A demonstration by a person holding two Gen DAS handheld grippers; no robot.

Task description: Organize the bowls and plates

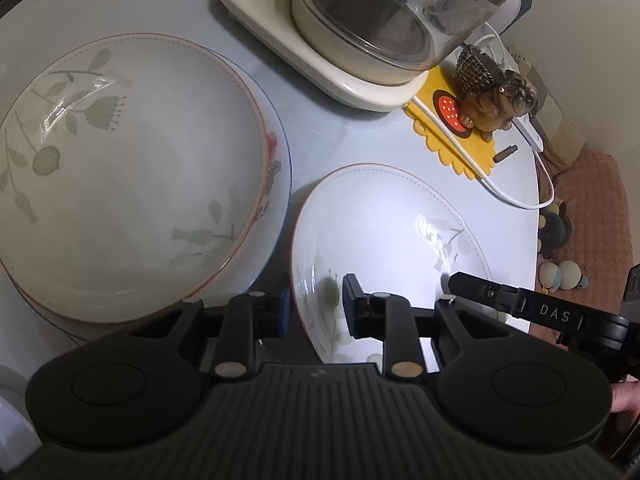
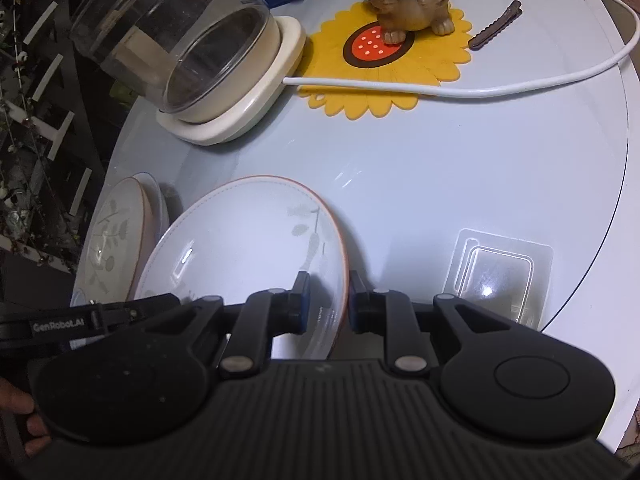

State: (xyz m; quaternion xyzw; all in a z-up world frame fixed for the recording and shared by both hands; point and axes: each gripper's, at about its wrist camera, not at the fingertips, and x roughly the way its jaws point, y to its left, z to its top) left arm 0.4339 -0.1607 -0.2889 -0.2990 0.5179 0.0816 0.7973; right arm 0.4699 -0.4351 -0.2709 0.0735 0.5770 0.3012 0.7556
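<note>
- While both grippers pinch opposite rims of the leaf plate (image 1: 384, 216), left gripper (image 1: 316, 304) and right gripper (image 2: 328, 300) clamped, it sits just beside the plate stack (image 1: 132, 168).
- Risk: uneven lift tilts it; glazed rim slips, strikes stack.

Bare table (image 2: 440, 184) right of plate (image 2: 248, 240); kettle (image 2: 180, 40) blocks beyond.

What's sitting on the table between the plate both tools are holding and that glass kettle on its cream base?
Nothing: in the right wrist view, bare pale-blue table runs from the plate to the kettle base. The white cable and yellow mat lie off to the right.
</note>
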